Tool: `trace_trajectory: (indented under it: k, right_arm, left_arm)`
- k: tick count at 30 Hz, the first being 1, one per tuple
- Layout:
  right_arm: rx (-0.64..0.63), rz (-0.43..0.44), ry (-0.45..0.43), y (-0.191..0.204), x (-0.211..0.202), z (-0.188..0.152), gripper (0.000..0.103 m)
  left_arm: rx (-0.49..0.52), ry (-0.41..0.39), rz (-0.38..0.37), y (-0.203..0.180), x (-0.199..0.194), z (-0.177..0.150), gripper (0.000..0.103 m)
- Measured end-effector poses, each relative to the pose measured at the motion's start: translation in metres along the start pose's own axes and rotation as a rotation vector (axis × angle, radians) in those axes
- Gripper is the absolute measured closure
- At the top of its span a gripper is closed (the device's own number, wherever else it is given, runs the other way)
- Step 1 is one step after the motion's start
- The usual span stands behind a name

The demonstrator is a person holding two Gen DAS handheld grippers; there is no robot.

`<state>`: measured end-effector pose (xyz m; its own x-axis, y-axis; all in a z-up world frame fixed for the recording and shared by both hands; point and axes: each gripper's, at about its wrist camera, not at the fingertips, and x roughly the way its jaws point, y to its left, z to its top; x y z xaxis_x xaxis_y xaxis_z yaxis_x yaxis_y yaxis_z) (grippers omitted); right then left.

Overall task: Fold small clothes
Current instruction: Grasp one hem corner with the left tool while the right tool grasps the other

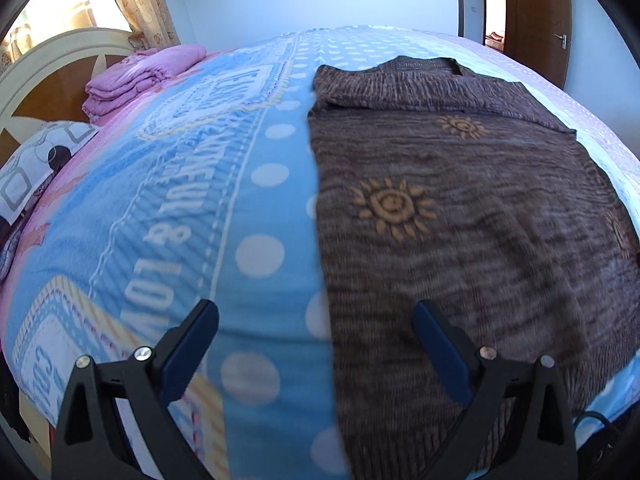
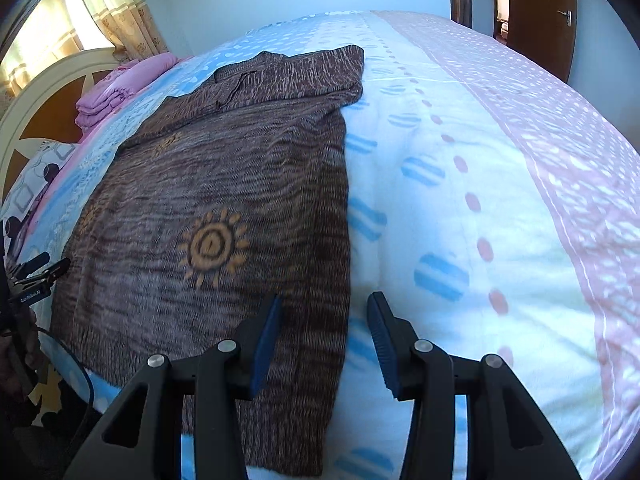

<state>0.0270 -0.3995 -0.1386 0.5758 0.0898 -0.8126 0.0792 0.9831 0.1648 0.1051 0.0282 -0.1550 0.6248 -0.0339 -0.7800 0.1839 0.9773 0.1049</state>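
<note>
A brown knit sweater (image 1: pixel 460 220) with orange sun motifs lies flat on the bed, its sleeves folded in near the collar. My left gripper (image 1: pixel 316 306) hovers open and wide over the sweater's left edge near the hem, one finger above the blue dotted bedspread (image 1: pixel 256 240), the other above the knit. In the right wrist view the same sweater (image 2: pixel 220 200) fills the left half. My right gripper (image 2: pixel 325 298) stands open over the sweater's right edge, with nothing between its pads. Neither gripper touches the cloth.
A folded pink blanket (image 1: pixel 136 80) and a patterned pillow (image 1: pixel 36 160) lie by the headboard (image 1: pixel 48 68). A brown door (image 1: pixel 540 12) stands at the far right. The bed's near edge and a black cable (image 2: pixel 76 360) sit low left.
</note>
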Motion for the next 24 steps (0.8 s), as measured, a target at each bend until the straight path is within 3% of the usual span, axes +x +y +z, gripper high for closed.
trace_trajectory:
  k: [8, 11, 24]
  right_arm:
    - [0.040, 0.027, -0.007, 0.002, -0.012, -0.030, 0.057]
    - [0.064, 0.036, -0.012, 0.003, -0.015, -0.037, 0.057]
    - [0.084, 0.083, 0.010, 0.004, -0.020, -0.054, 0.059]
  left_arm:
    - [-0.024, 0.047, -0.057, 0.001, -0.013, -0.025, 0.004]
    - [-0.045, 0.083, -0.115, -0.001, -0.013, -0.032, 0.004]
    - [-0.028, 0.082, -0.159, -0.006, -0.024, -0.046, 0.016]
